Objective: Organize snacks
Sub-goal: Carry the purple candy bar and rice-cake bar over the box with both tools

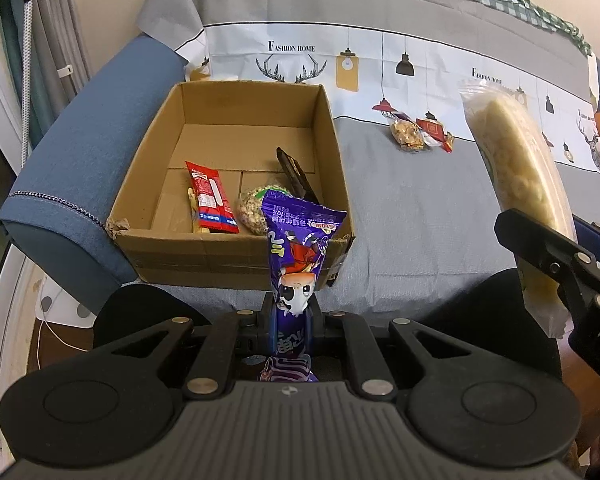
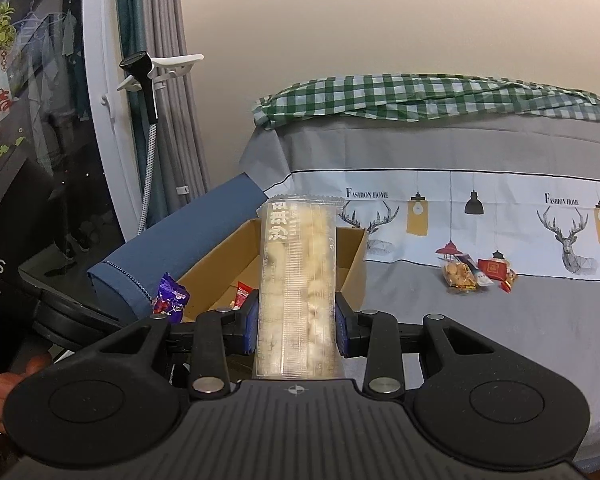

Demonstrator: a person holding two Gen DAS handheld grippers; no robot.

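My left gripper (image 1: pixel 291 322) is shut on a purple snack packet (image 1: pixel 300 252), held upright just before the near wall of an open cardboard box (image 1: pixel 228 116) on the grey bed cover. Inside the box lie a red wrapper (image 1: pixel 212 200), a round puffed-grain cake (image 1: pixel 254 210) and a dark packet (image 1: pixel 294 178). My right gripper (image 2: pixel 297 328) is shut on a long clear pack of pale puffed snacks (image 2: pixel 300 288), standing upright between its blue pads. The same pack (image 1: pixel 518 184) shows at the right of the left wrist view, and the purple packet (image 2: pixel 171 298) at the left of the right wrist view.
A small pile of loose snacks (image 1: pixel 420 132) lies on the cover to the right of the box, also in the right wrist view as the pile (image 2: pixel 476 274). A blue bolster (image 1: pixel 84 168) borders the box on the left. A green checked cloth (image 2: pixel 420 96) lies at the back.
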